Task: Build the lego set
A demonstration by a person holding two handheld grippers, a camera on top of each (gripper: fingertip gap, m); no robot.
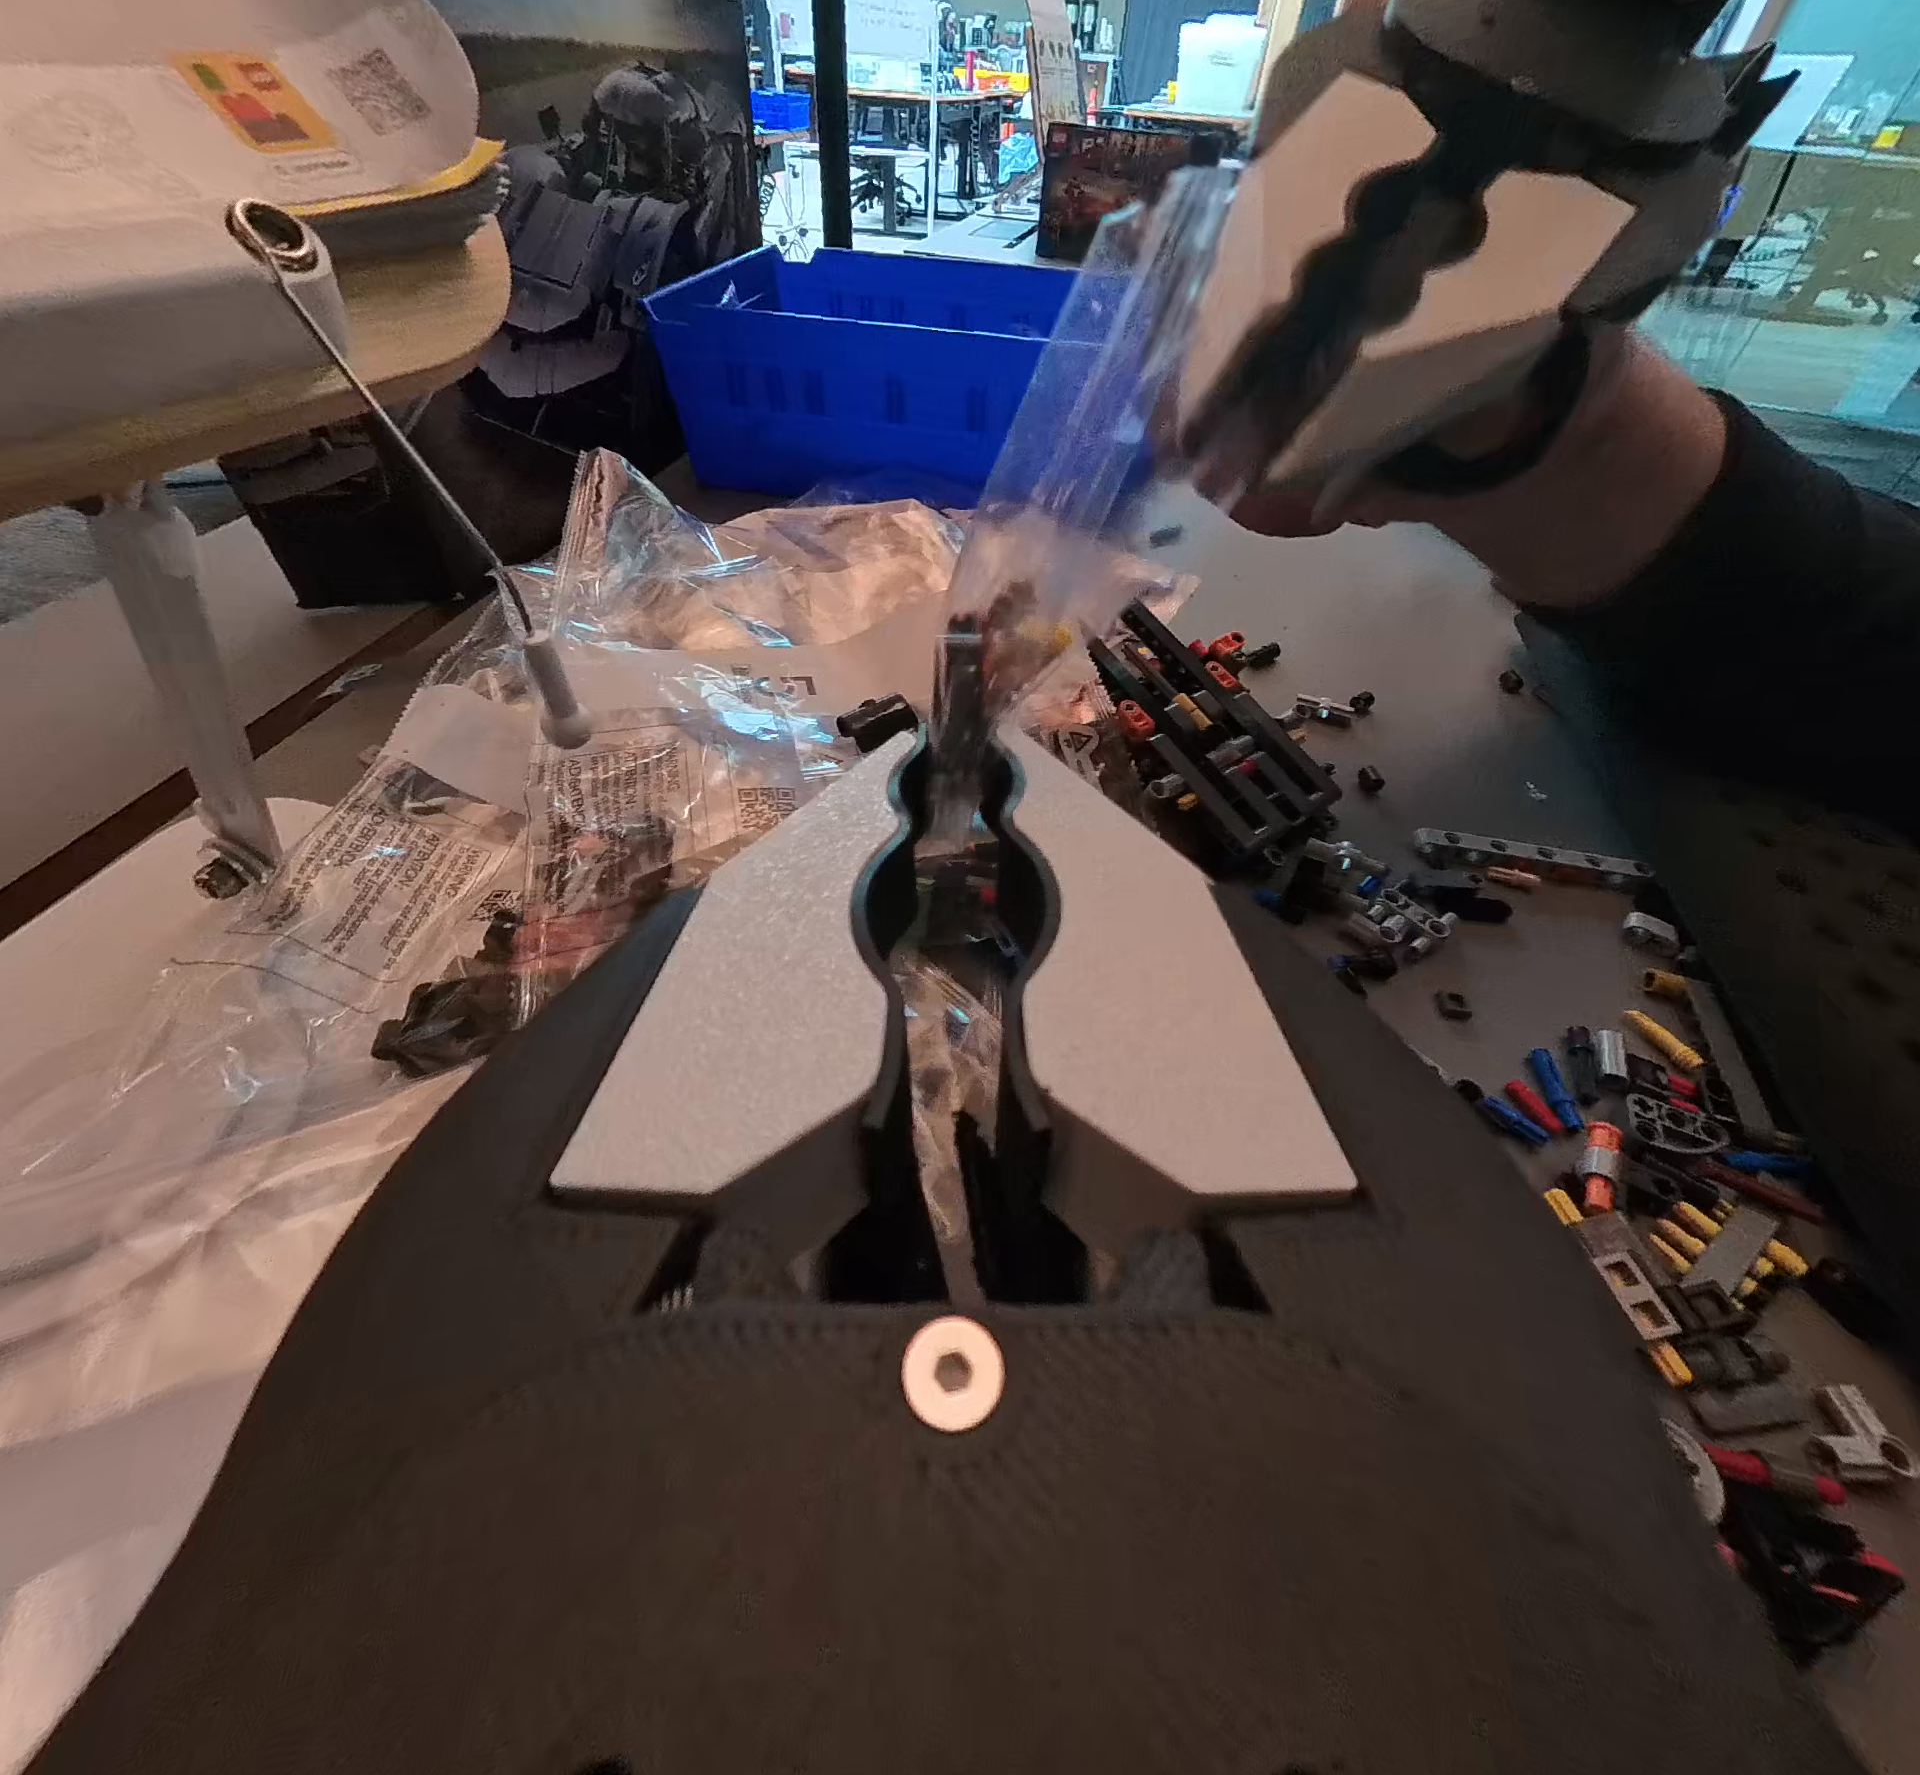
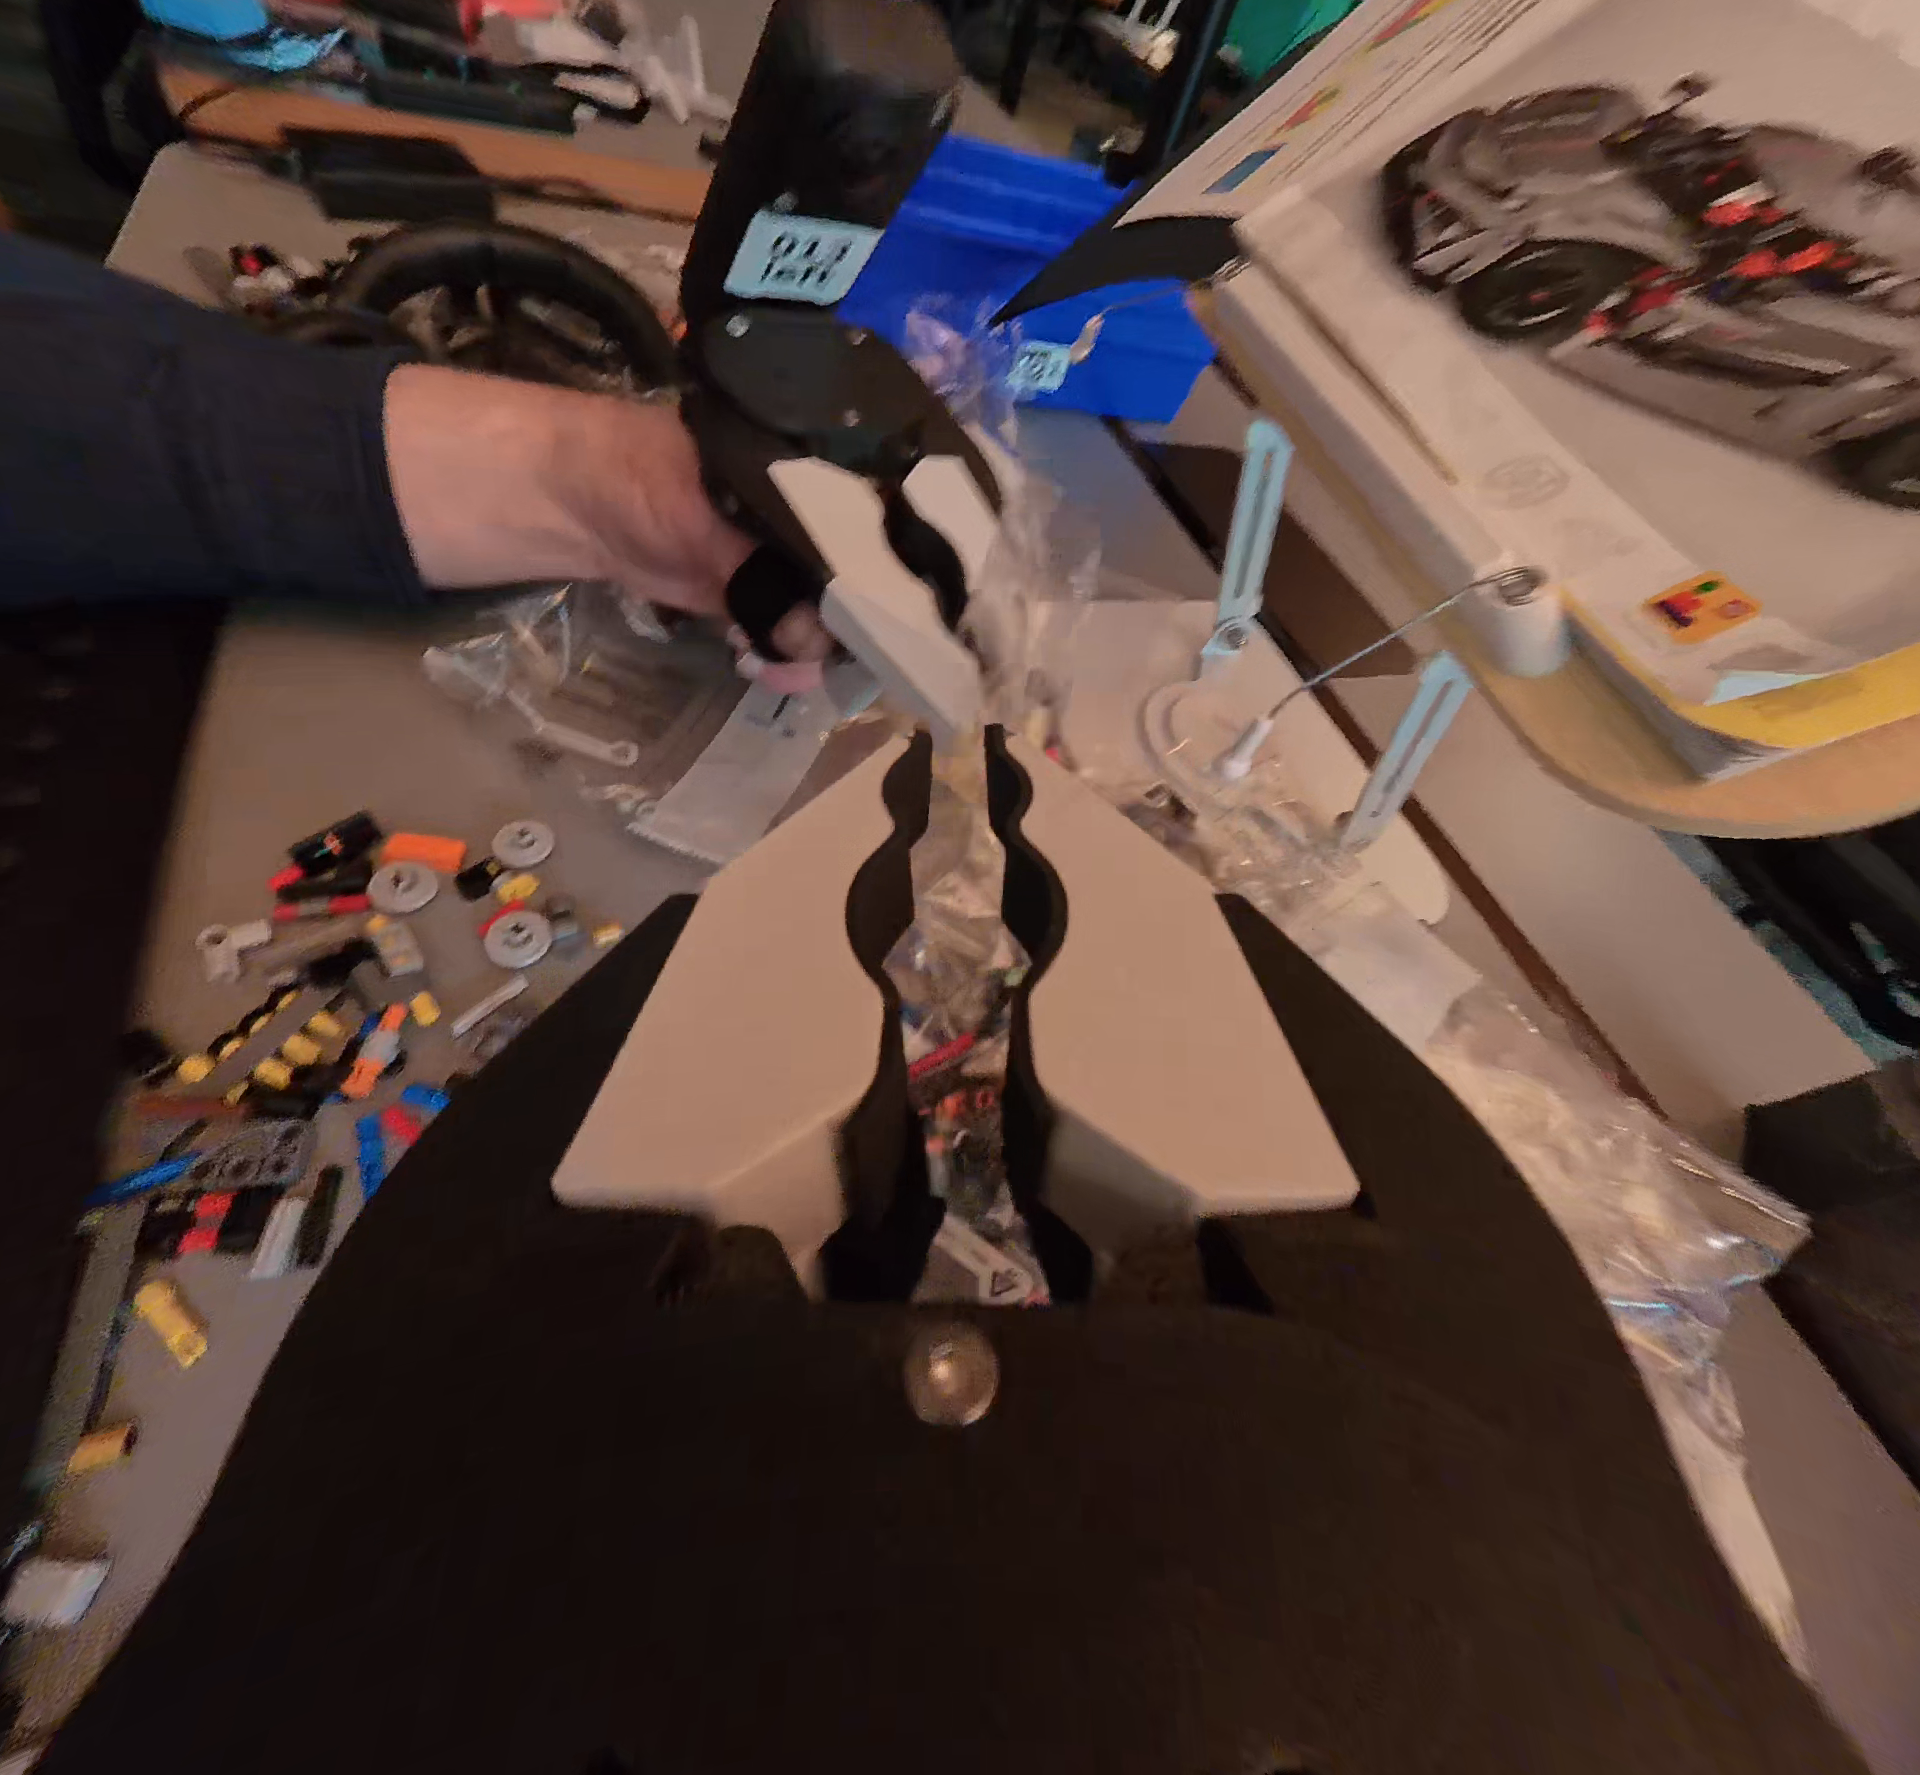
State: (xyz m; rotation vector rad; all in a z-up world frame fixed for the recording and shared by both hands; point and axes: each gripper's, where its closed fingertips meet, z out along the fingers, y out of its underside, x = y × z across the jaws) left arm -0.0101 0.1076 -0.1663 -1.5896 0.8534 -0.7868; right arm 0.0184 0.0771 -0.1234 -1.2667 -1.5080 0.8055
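A clear plastic bag [image 1: 1070, 437] of small Lego parts is stretched between both grippers above the table. My left gripper [image 1: 956, 749] is shut on its lower end, with parts showing between the jaws. My right gripper [image 1: 1231, 468] is shut on its upper end, up and to the right. In the right wrist view, the right gripper [image 2: 951, 738] pinches the bag [image 2: 961, 936], and the left gripper [image 2: 971, 645], held by a hand, meets it just ahead. A partly built black frame [image 1: 1216, 738] lies on the table behind the bag.
Loose coloured parts [image 1: 1662, 1133] [image 2: 343, 977] are scattered on the grey table. More clear bags [image 1: 468, 842] [image 2: 1610, 1206] lie beside them. An instruction book on a stand [image 1: 208, 63] [image 2: 1558, 271] overhangs one side. A blue bin [image 1: 862, 375] [image 2: 1018, 250] stands behind. Tip to tip, the grippers are about 6 cm apart.
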